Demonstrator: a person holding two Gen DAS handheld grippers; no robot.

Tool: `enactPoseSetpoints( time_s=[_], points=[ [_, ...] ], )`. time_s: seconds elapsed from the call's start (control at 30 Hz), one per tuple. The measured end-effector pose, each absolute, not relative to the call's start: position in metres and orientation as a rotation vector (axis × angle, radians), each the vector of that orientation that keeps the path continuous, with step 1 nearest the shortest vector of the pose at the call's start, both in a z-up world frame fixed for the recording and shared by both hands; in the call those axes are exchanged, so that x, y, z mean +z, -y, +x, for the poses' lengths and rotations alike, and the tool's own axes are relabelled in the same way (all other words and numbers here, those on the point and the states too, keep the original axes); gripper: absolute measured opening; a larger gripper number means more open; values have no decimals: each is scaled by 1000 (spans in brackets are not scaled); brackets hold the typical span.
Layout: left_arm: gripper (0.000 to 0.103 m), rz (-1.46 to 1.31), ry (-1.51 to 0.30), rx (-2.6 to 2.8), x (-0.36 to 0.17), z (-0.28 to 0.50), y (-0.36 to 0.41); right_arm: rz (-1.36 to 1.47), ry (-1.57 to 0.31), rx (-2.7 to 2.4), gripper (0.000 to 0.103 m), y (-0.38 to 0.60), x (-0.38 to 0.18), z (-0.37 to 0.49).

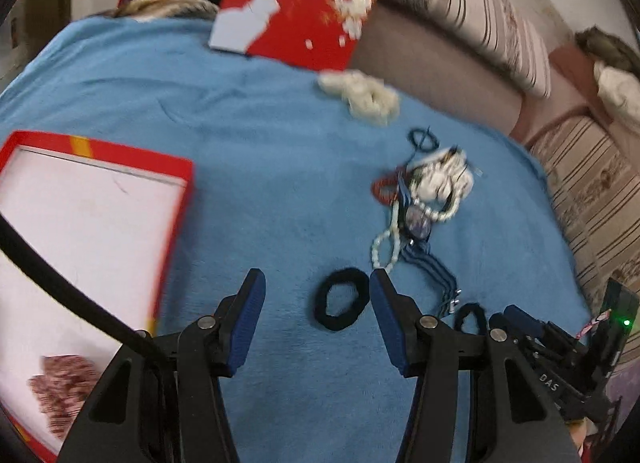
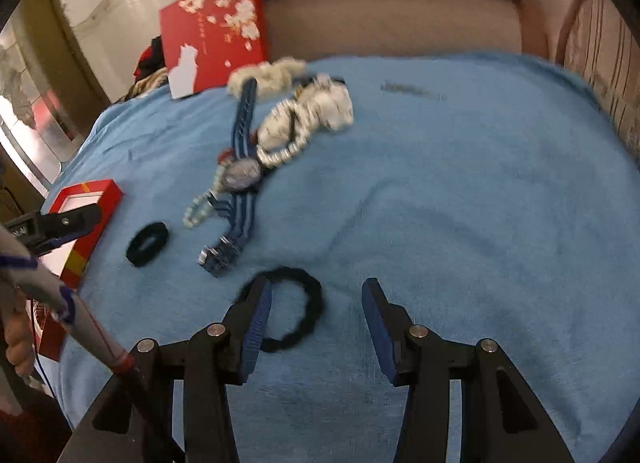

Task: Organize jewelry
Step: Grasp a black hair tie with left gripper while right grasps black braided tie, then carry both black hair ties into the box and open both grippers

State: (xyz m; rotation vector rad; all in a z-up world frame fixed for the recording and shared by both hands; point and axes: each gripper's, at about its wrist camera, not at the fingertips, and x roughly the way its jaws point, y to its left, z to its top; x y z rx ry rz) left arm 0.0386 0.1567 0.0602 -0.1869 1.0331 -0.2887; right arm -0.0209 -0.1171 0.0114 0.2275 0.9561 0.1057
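Blue blanket (image 2: 440, 203) carries jewelry pile (image 2: 280, 135); left gripper (image 1: 318, 283) and right gripper (image 2: 318, 293) gape empty.

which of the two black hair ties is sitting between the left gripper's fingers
The thicker, smaller black hair tie, lying between the open left gripper fingers, nearer the red box. The thinner, larger tie lies by the right gripper.

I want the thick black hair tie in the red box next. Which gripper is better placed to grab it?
Left. The left gripper is open with the thick black hair tie lying between its fingers, and the red box sits just to its left. The right gripper is open over the thinner black hair tie.
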Motion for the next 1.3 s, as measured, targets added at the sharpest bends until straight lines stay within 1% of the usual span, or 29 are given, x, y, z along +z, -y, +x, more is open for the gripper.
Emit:
enactPoseSetpoints(
  time_s=[0.07, 0.13, 0.2, 0.37, 0.43, 0.47, 0.5, 0.53, 0.57, 0.6, 0.67, 0.73, 0.87, 1.07, 1.3],
  points=[
    [53, -179, -1059, -285, 50, 42, -148, 231, -981, 108, 51, 115, 4, -13],
    [53, -185, -1089, -290, 40, 47, -141, 216, -978, 110, 54, 114, 3, -8],
    [53, -180, -1112, -290, 31, 51, -136, 208, -973, 120, 54, 111, 3, -4],
    [51, -121, -1120, -284, 23, 56, -122, 203, -979, 115, 54, 110, -1, -8],
    [39, -113, -1119, -294, 23, 56, -122, 187, -982, 112, 54, 107, -2, -6],
    [24, -116, -1123, -303, 23, 57, -122, 171, -983, 107, 54, 104, -3, -7],
    [4, -116, -1128, -308, 23, 57, -121, 139, -986, 98, 54, 100, -4, -7],
    [5, -110, -1137, -305, 21, 57, -120, 113, -987, 91, 52, 96, -4, -7],
    [5, -108, -1130, -300, 21, 56, -119, 59, -986, 68, 46, 90, -5, -7],
    [5, -99, -1117, -289, 22, 54, -118, 31, -984, 57, 42, 87, -5, -8],
    [5, -96, -1104, -287, 26, 50, -115, 34, -978, 76, 20, 85, -4, -10],
    [5, -110, -1069, -297, 37, 45, -116, 52, -974, 81, 12, 87, -3, -11],
    [5, -145, -1009, -318, 61, 36, -127, 130, -956, 79, 11, 96, 2, -17],
    [5, -205, -941, -273, 91, 29, -168, 172, -896, 57, 9, 98, 23, -38],
    [5, -354, -903, -108, 108, 28, -257, 120, -834, 136, 9, 47, 70, -50]
  ],
)
